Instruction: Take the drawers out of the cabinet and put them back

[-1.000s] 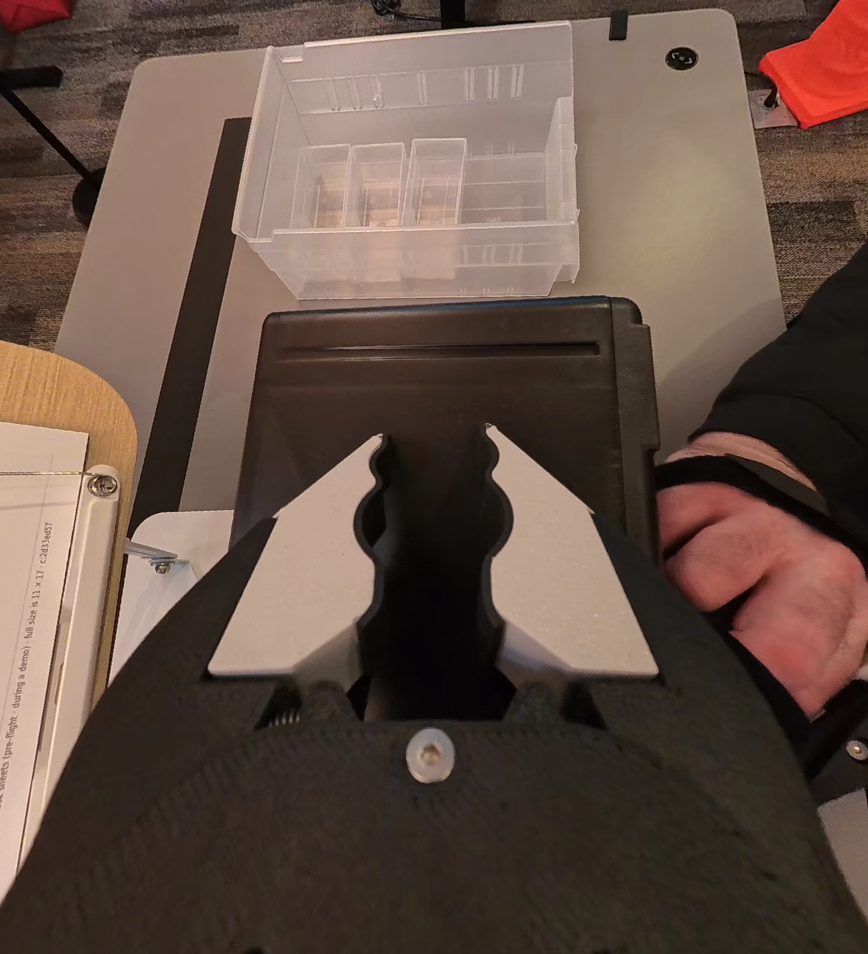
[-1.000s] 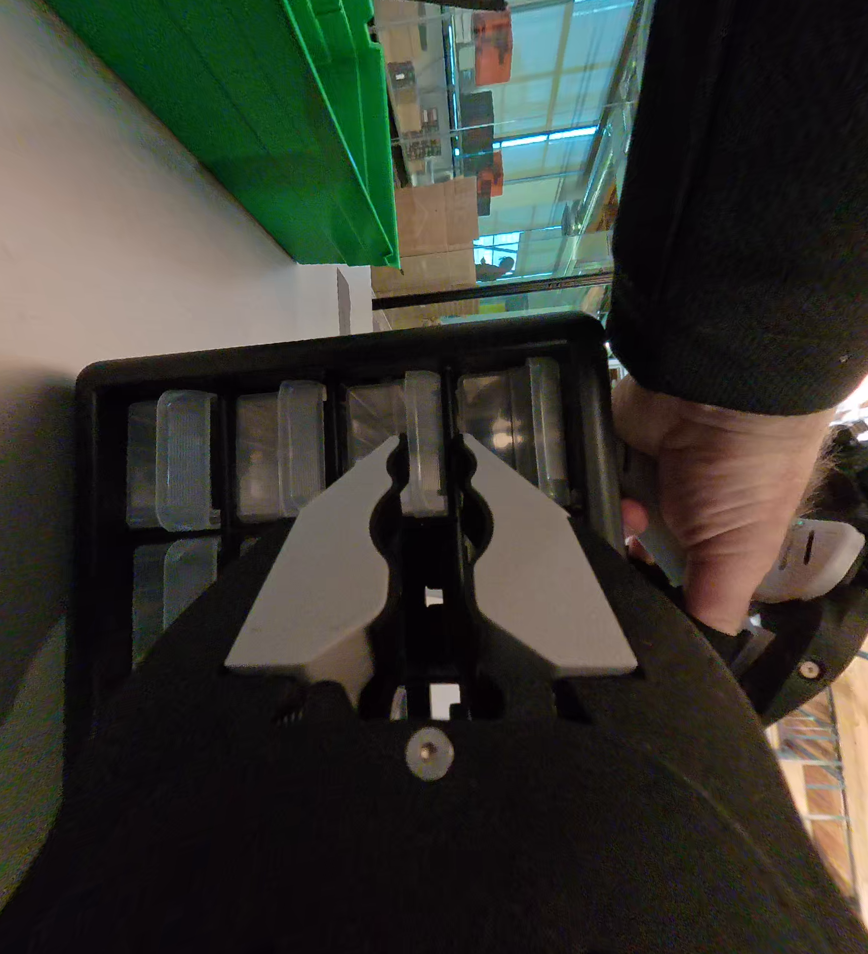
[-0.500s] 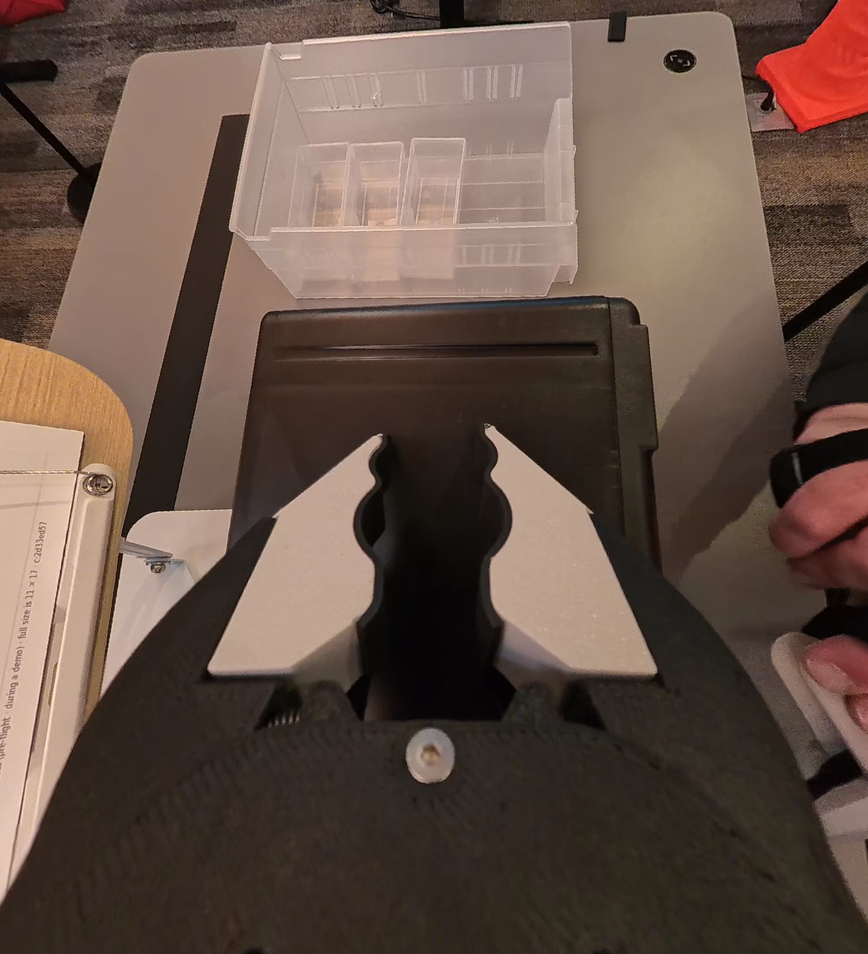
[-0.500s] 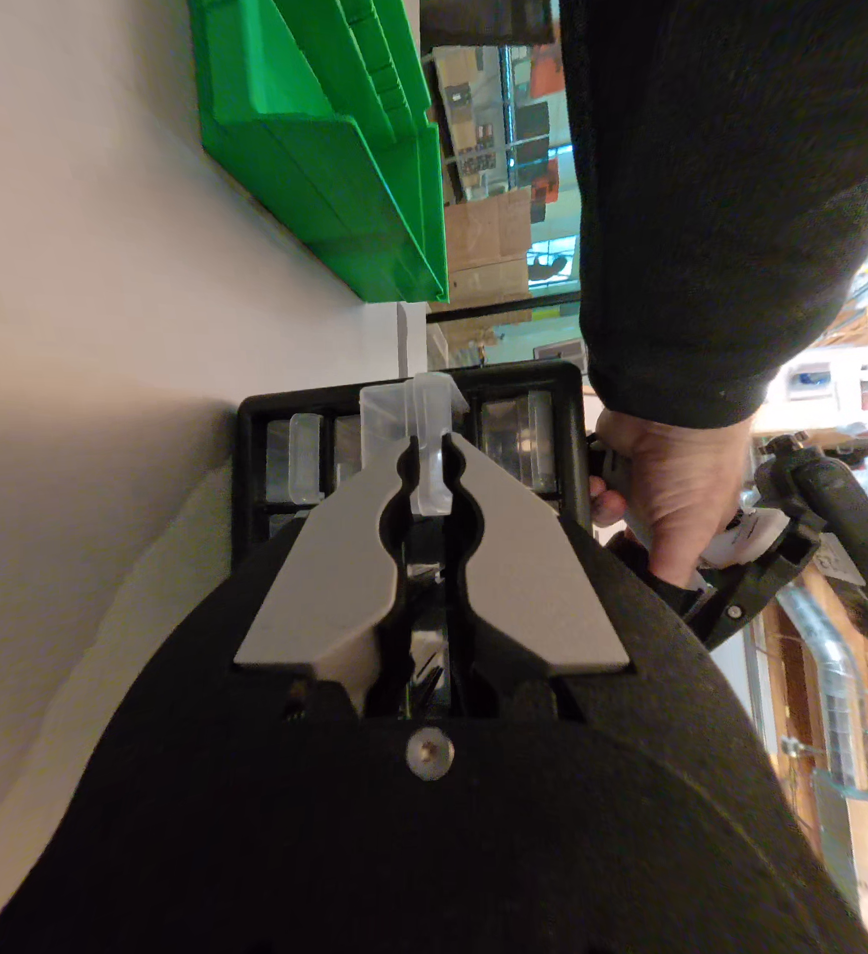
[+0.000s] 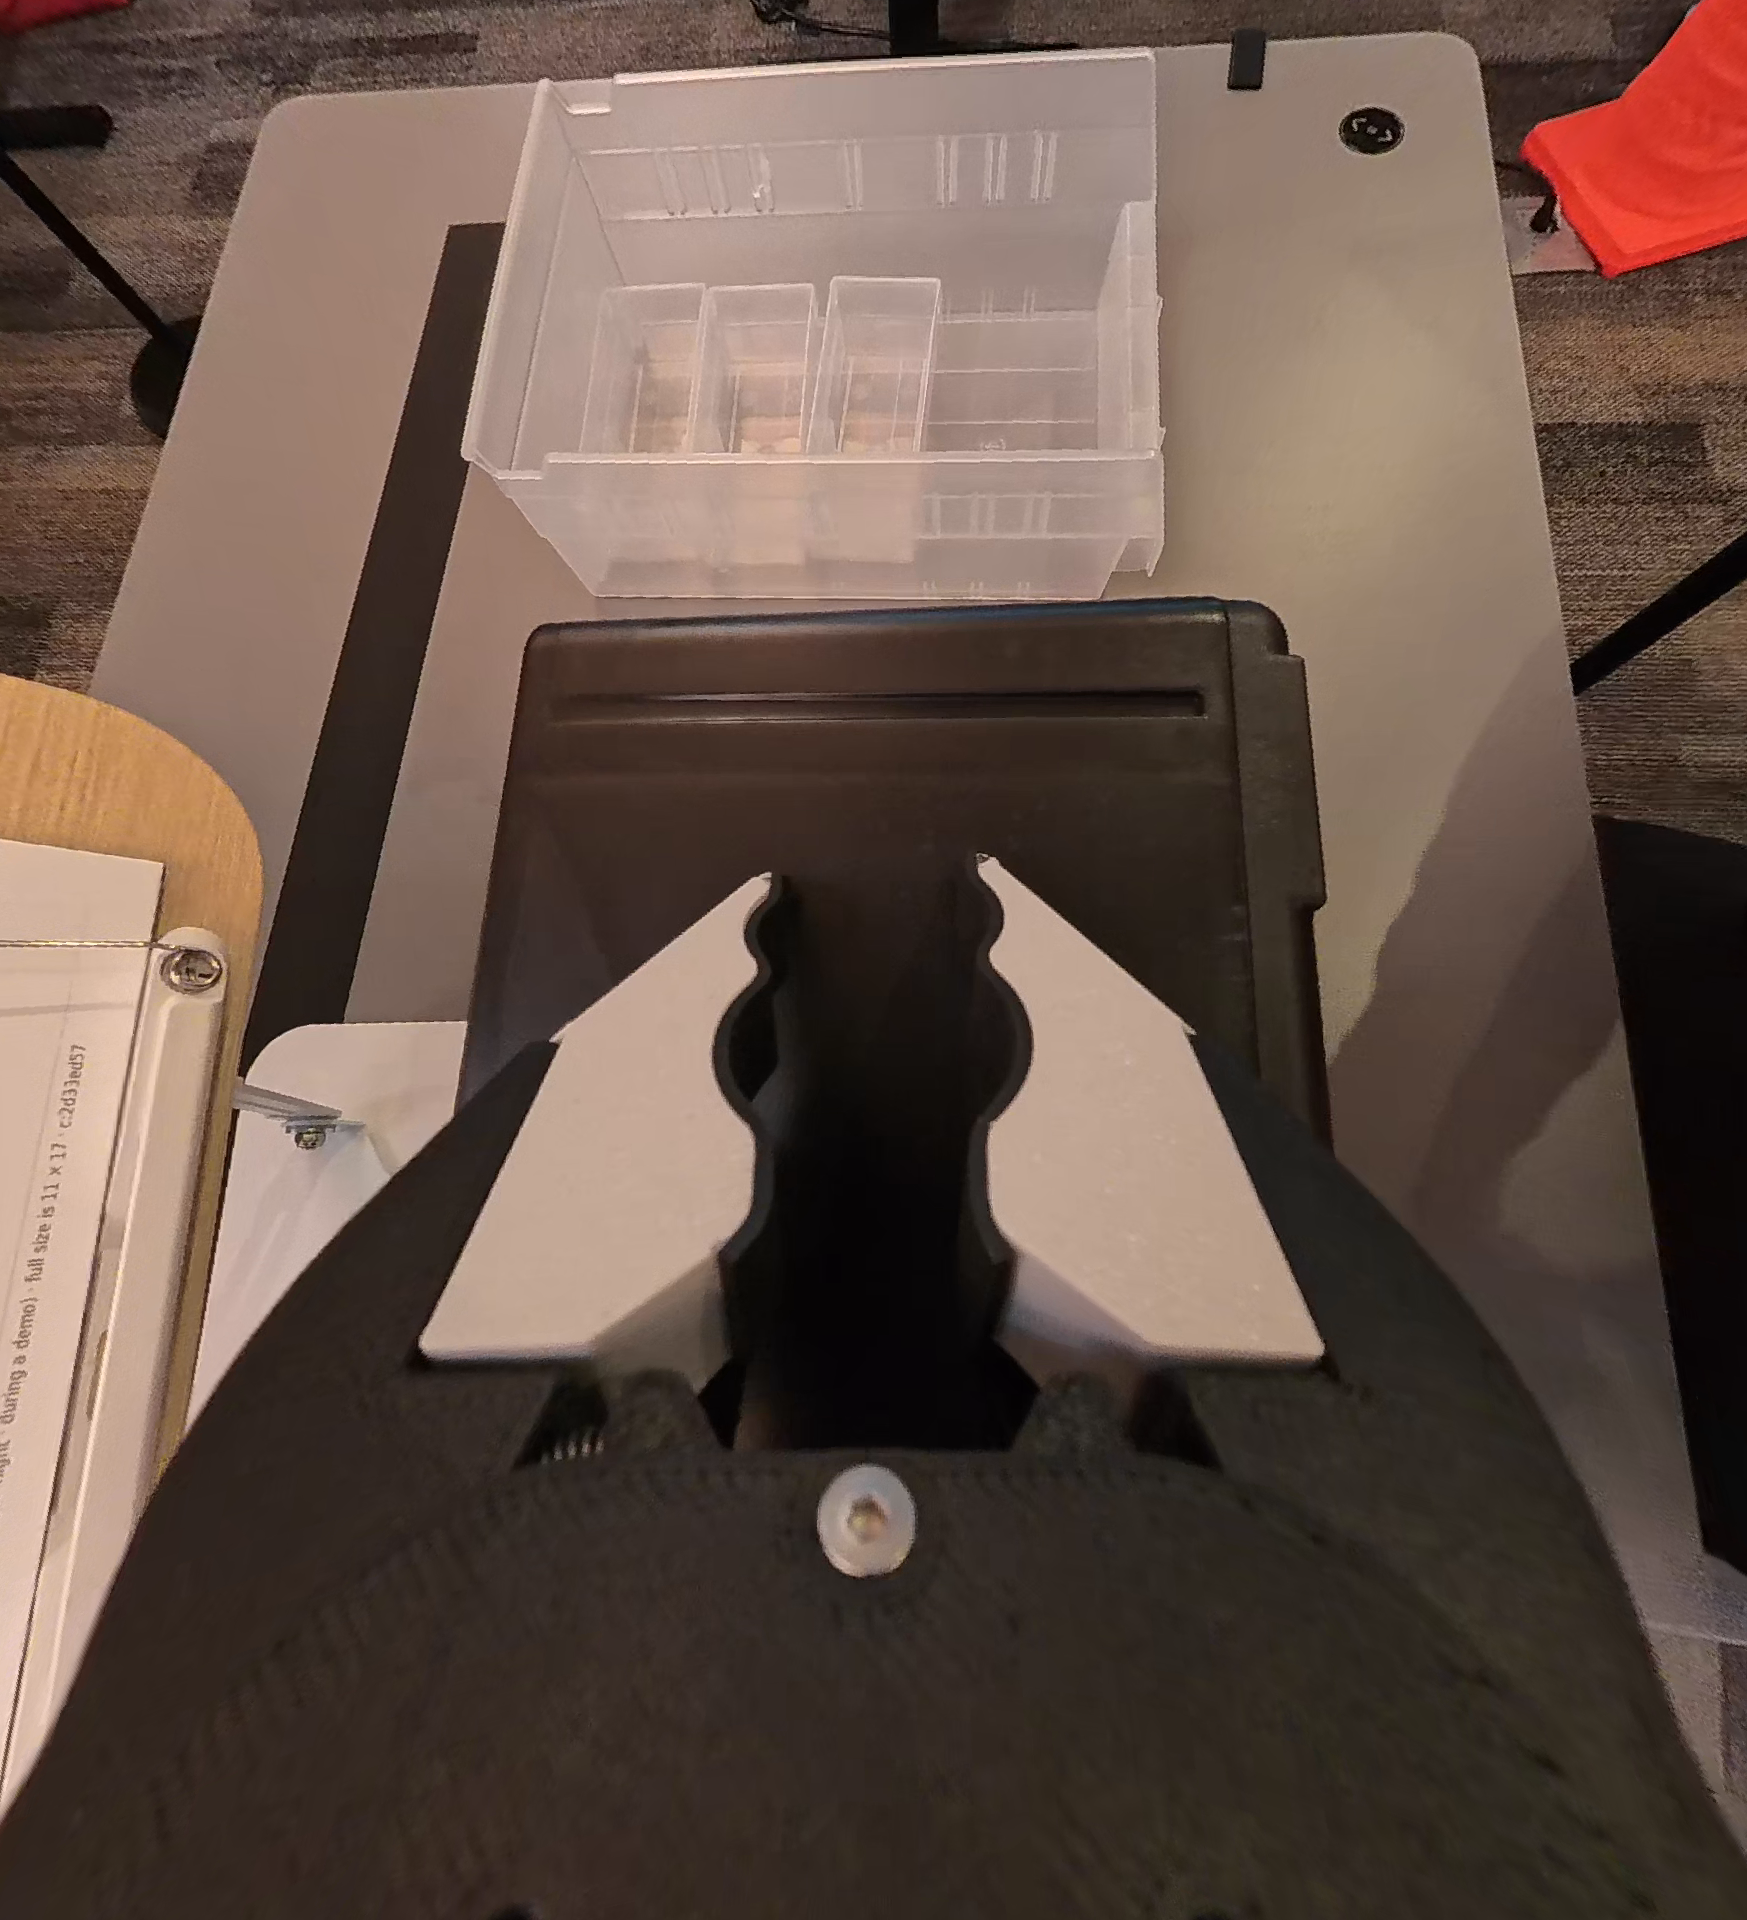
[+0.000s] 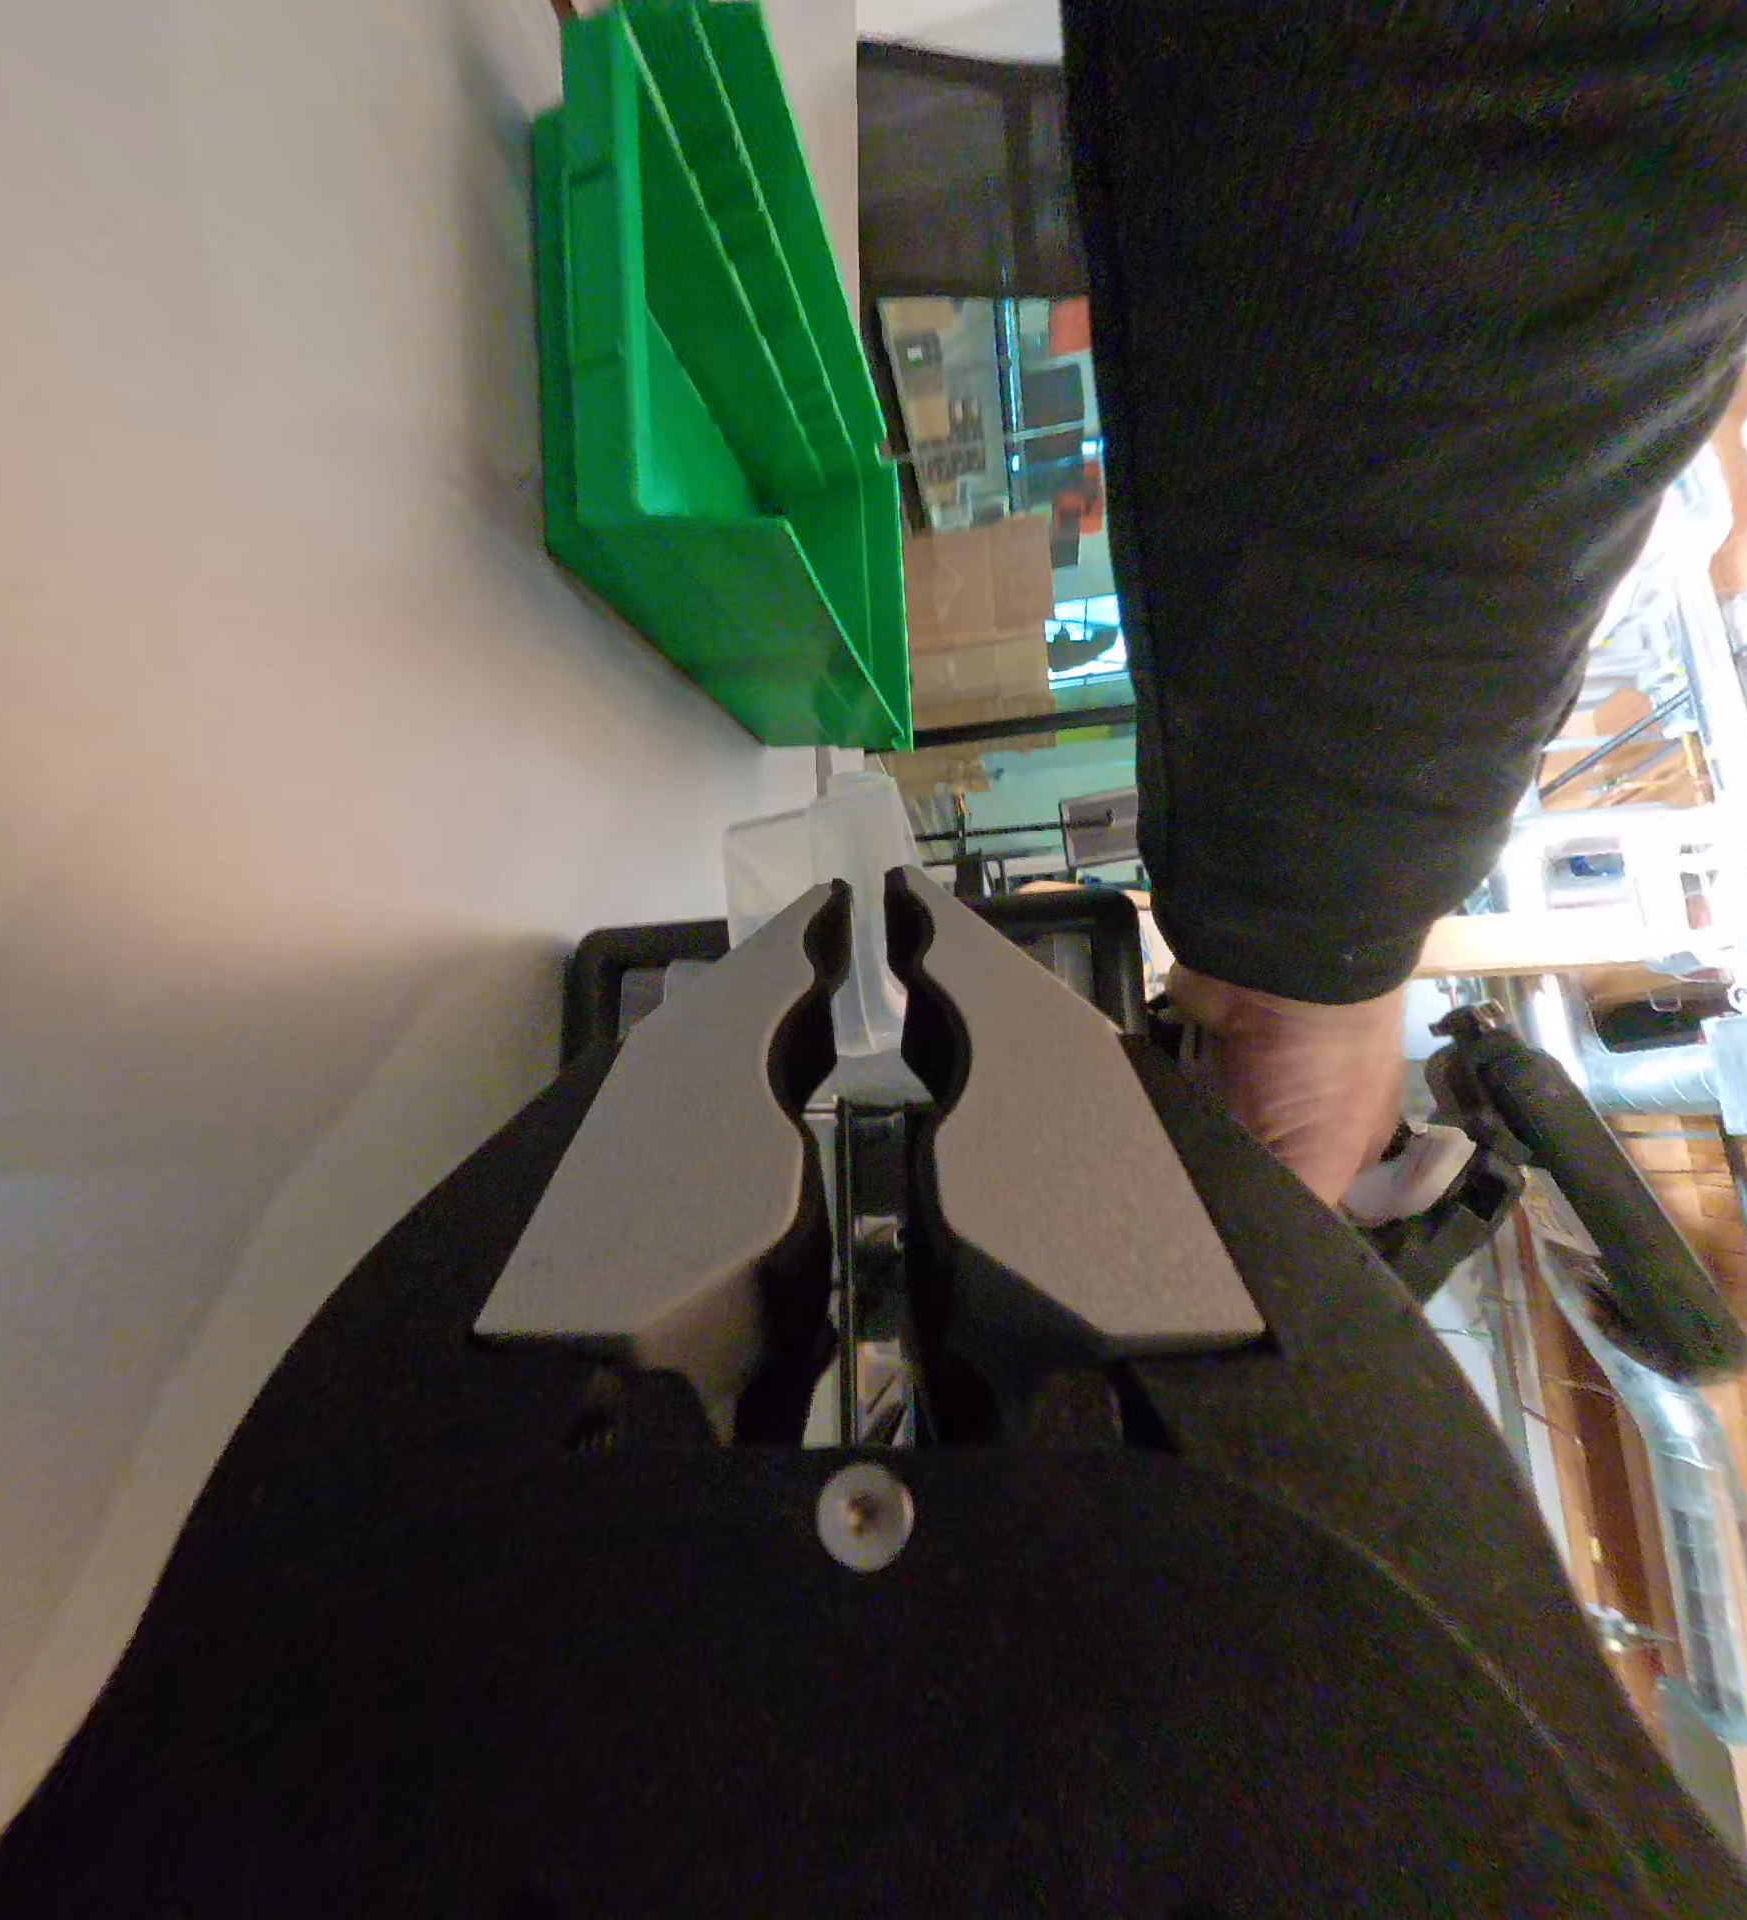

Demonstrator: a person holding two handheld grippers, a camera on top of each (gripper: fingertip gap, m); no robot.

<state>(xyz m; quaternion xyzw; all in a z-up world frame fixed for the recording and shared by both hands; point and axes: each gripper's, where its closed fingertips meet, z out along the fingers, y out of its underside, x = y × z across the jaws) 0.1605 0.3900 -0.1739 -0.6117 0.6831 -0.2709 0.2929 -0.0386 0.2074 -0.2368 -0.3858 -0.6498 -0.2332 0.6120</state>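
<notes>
The left gripper [image 5: 874,873], jaws apart and empty, steadies the cabinet [image 5: 900,769] from above so the right gripper [image 6: 867,883], clamped on a clear drawer [image 6: 853,883], can draw it clear.

- Left gripper [image 5: 874,883]: pale grey wedge fingers with wavy black inner edges, textured black printed body, one silver screw just below the fingers.
- Right gripper [image 6: 867,883]: same build.
- Person's sleeve [image 6: 1368,468]: black.

Matt black plastic cabinet [image 5: 900,769] — clear glossy plastic bin [image 5: 827,343] — smooth grey tabletop [image 5: 1368,436]
</notes>
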